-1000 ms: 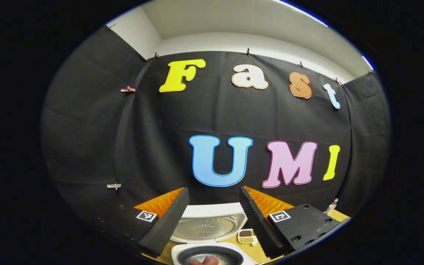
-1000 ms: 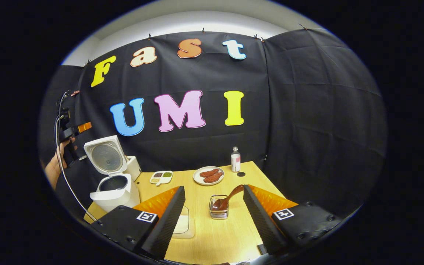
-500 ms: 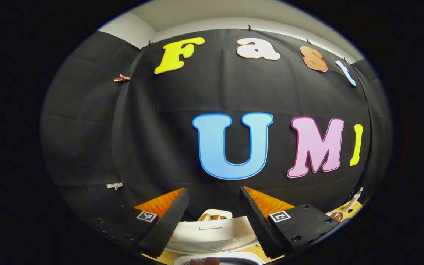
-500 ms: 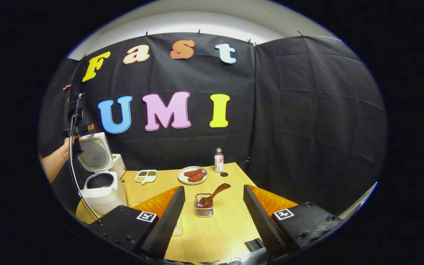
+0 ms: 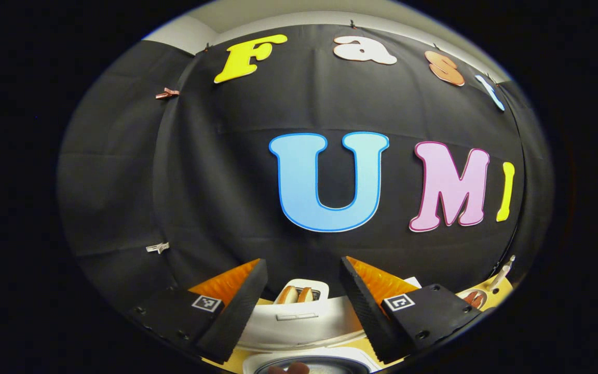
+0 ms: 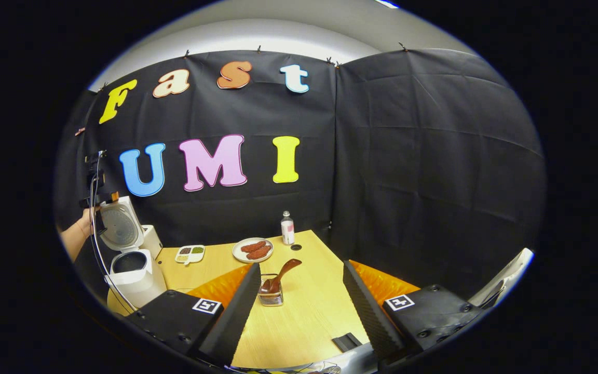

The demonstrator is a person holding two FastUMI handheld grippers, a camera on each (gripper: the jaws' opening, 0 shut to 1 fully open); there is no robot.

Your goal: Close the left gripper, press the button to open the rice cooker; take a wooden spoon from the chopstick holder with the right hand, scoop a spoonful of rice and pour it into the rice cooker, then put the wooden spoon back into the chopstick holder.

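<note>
The light wooden counter [image 6: 299, 311] is carrying everything in the right gripper view. At its far left edge the white rice cooker [image 6: 132, 275] is standing with its round-lined lid [image 6: 120, 227] tipped up and back, showing the dark inner pot. A hand [image 6: 85, 224] is holding the left claw [image 6: 103, 199] just above that lid; in the left gripper view this claw [image 5: 303, 291] is spreading its fingers wide with nothing between them, looking down over the raised lid's white back [image 5: 299, 324]. The right claw [image 6: 299, 291] is hanging open and empty over the near part of the counter. Just beyond it, near the counter's middle, the small clear square chopstick holder [image 6: 271, 296] is keeping the dark brown wooden spoon [image 6: 280, 274], bowl down and handle leaning right. Farther back, a round white plate of reddish-brown sausages [image 6: 253, 250] is sitting near a white divided dish of grains [image 6: 190, 253] to its left and a small clear bottle [image 6: 287, 228] to its right.
</note>
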